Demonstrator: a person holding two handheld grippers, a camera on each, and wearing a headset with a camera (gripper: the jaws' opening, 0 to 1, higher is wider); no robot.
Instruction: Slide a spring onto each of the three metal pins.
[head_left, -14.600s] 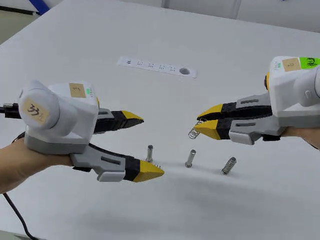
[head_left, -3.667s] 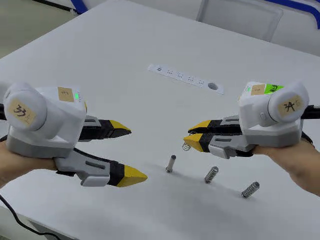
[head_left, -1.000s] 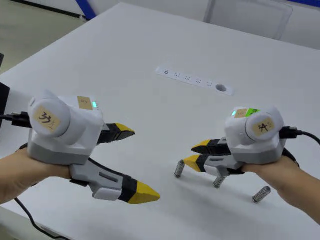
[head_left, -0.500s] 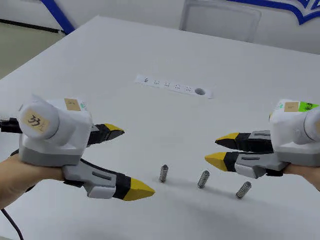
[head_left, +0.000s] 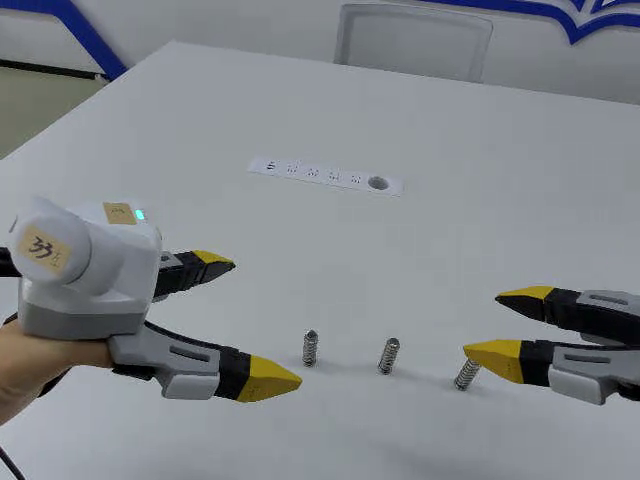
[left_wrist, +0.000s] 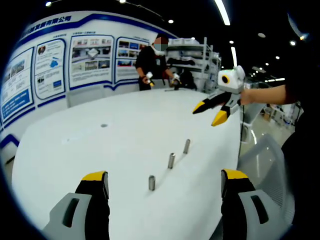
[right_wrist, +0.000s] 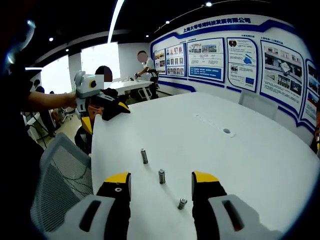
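Three pins stand in a row on the white table, each wearing a spring: the left pin (head_left: 311, 347) (left_wrist: 151, 182) (right_wrist: 144, 156), the middle pin (head_left: 389, 355) (left_wrist: 171, 160) (right_wrist: 161, 176) and the right pin (head_left: 466, 374) (left_wrist: 186, 146) (right_wrist: 182, 203), which leans a little. My left gripper (head_left: 245, 320) (left_wrist: 165, 179) is open wide and holds nothing, just left of the row. My right gripper (head_left: 508, 324) (right_wrist: 161, 178) is open and holds nothing too, close beside the right pin. Each gripper view also catches the other gripper: the right gripper (left_wrist: 215, 107) and the left gripper (right_wrist: 100, 107).
A white power strip (head_left: 325, 175) lies flat farther back on the table (head_left: 480, 180). A grey chair (head_left: 415, 40) stands at the far edge, and a mesh chair (right_wrist: 60, 170) at the near side. People stand at another table in the background.
The spring the right gripper held now sits on the left pin. The right gripper has opened and drawn back to the right. The head camera has shifted.
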